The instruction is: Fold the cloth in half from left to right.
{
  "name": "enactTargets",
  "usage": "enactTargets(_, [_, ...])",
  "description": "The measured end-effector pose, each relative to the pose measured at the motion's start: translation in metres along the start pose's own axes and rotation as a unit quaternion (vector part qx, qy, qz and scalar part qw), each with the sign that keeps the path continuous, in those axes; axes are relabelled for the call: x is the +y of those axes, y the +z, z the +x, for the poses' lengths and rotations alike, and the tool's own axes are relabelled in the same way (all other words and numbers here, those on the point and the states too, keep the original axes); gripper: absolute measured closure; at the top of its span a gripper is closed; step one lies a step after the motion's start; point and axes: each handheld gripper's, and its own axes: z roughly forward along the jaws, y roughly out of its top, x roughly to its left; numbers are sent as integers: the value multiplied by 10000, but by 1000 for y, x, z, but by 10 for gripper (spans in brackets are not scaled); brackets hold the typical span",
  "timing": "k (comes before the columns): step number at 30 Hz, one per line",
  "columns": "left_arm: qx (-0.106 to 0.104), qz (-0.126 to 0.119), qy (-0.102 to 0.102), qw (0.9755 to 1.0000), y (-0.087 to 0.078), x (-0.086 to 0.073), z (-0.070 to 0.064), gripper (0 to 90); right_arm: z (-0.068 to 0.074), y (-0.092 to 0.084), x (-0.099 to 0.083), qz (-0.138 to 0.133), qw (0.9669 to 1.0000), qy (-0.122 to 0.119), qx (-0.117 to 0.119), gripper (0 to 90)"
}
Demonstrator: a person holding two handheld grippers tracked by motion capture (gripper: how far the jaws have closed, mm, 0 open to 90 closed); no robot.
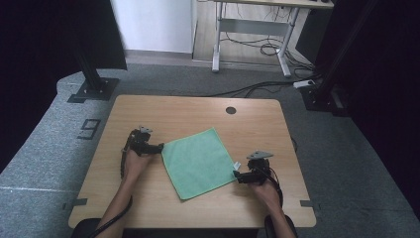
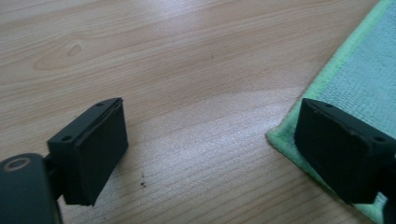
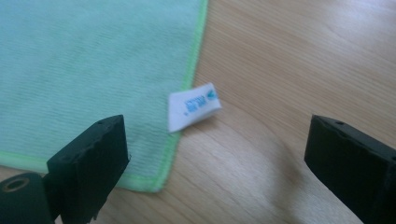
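Wooden table (image 1: 148, 111), green cloth (image 1: 198, 161) spread flat. Left gripper (image 1: 157, 148) and right gripper (image 1: 239, 175) at opposite corners, jaws spread, nothing pinched. Pre-grasp stage, likely; corners needed pinching next.

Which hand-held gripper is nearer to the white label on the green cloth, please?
Right. The right hand-held gripper sits just before the white label at the cloth's corner; the left hand-held gripper is at the opposite corner.
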Motion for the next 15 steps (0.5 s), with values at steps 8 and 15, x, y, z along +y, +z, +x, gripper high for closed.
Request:
enactTargets(8, [-44, -18, 21, 10000, 0, 0, 0, 118, 14, -3, 8, -55, 9993, -170, 342, 79])
enactTargets(15, [-125, -21, -89, 9999, 0, 2, 0, 111, 26, -2, 13, -37, 9979, -247, 591, 94])
